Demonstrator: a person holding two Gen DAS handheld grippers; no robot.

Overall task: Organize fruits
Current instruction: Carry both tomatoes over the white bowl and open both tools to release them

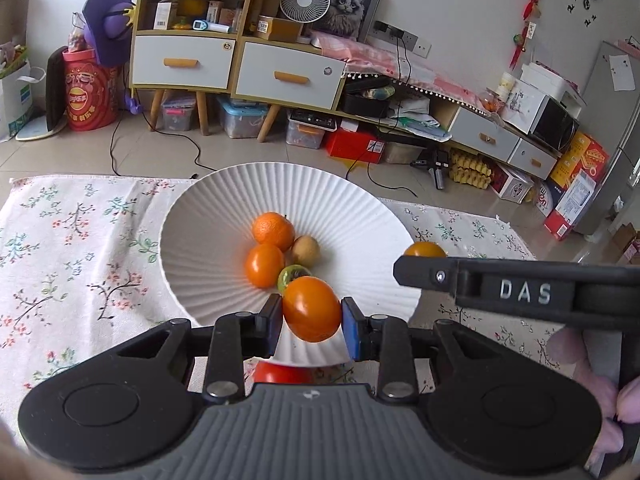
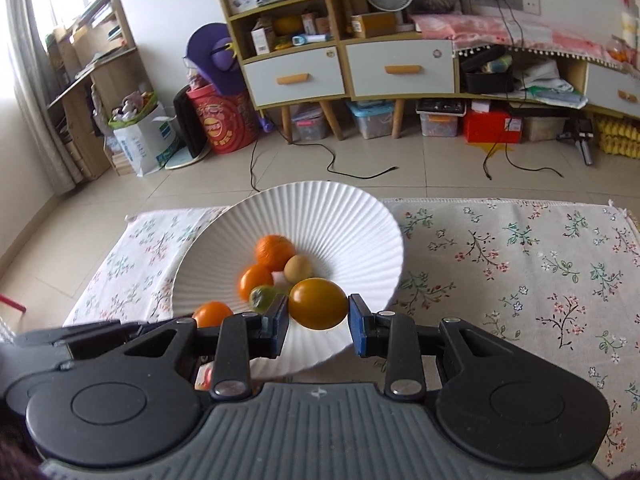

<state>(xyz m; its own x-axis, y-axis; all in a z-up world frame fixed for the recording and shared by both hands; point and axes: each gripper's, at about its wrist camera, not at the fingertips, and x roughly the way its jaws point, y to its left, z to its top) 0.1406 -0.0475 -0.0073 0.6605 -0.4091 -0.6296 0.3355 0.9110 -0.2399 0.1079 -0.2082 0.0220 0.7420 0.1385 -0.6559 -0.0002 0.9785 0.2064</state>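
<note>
1. Pinching an orange fruit (image 1: 312,309) between its pads, my left gripper (image 1: 311,316) hangs over the white bowl's (image 1: 208,216) near rim.
2. My right gripper (image 2: 318,316) clamps a yellow-orange fruit (image 2: 318,303) just beside it, also above the rim.
3. Floral cloth (image 2: 520,264) lies bare to the right of the bowl.
4. I see a mandarin (image 1: 273,230), an orange fruit, a brown fruit and a green one inside the bowl.

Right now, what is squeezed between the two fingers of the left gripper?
In the left wrist view, an orange tomato-like fruit sits between the left gripper fingers, held above the near rim of the white bowl.
</note>
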